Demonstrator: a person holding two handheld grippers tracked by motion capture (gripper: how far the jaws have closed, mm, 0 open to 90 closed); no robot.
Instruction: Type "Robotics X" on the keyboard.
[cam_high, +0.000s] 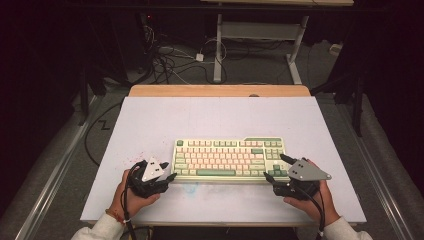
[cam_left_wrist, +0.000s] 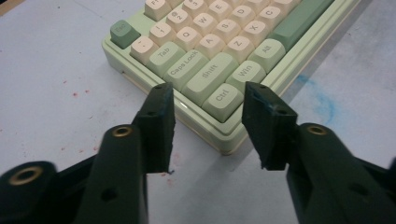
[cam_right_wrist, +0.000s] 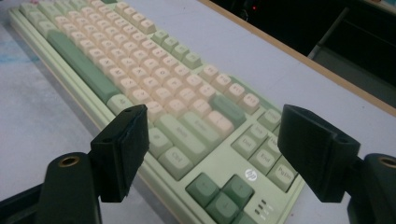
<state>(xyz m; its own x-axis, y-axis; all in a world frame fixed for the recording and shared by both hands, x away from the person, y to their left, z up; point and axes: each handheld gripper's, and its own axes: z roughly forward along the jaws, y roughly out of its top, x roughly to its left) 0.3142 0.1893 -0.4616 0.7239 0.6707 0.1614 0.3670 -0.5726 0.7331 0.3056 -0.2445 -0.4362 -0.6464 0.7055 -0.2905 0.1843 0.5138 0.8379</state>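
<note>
— What surface and room are shown?

— A pale, matte grey table top (cam_high: 150, 125) is seen, flecked with red specks and a blue smear, edged by a wooden strip (cam_high: 220, 90) at the far side. Beyond it, a dark room with tangled cables (cam_high: 165, 60) on the floor and a white desk frame (cam_high: 218, 45) is made out.

— And the objects?

— A rectangular plastic keyboard (cam_high: 230, 159), pale green with cream and darker green keycaps, is laid between the two grippers. Its near left corner is straddled by the left gripper (cam_left_wrist: 208, 126), jaws partly apart, no pad seen pressing it. The right gripper (cam_right_wrist: 212, 154) is held wide apart around the keyboard's right end, untouched.
</note>
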